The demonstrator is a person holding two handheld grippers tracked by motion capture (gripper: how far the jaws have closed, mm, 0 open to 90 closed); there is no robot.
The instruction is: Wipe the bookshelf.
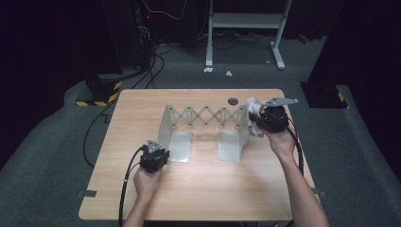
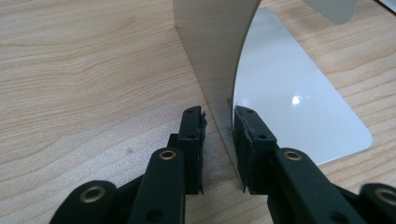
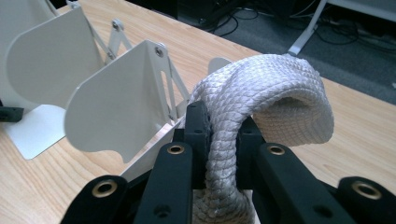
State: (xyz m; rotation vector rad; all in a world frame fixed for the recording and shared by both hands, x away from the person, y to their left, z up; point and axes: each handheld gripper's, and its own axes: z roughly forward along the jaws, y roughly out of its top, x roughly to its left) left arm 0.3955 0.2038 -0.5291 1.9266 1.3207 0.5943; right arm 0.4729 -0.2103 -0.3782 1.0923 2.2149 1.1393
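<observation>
The table [image 1: 198,189] carries an expanding metal rack [image 1: 203,127]: two upright end plates, each on a flat foot, joined by a scissor lattice.

Left gripper [image 2: 218,140]: positioned at the rack's left end plate [image 2: 215,56]. The jaws straddle the plate's lower edge. One pad appears to touch the metal; a narrow gap shows on the other side, so this is not yet a full clamp. Whether the plate is firmly gripped cannot be told.

Right gripper [image 3: 223,135]: raised at the rack's right end, above the table. The jaws are clenched on a white cloth [image 3: 261,93], a woven fabric bunched into a thick fold. The fold rises between the pads and arches over to one side. In the high view the cloth [image 1: 254,105] sits just beside the right end plate [image 1: 242,124].

Step in hand (judgement): the cloth has been lifted and is being carried toward the rack, while the left gripper steadies the frame.

Next move (judgement):
1. Firm up the left grip so the rack does not slide or fold.
2. Bring the cloth over the rack, between the end plates or across the lattice.
3. Lower it until supported, then release.

Caution: the lattice is free to flex; a sideways pull from the cloth could shift the right plate.
</observation>
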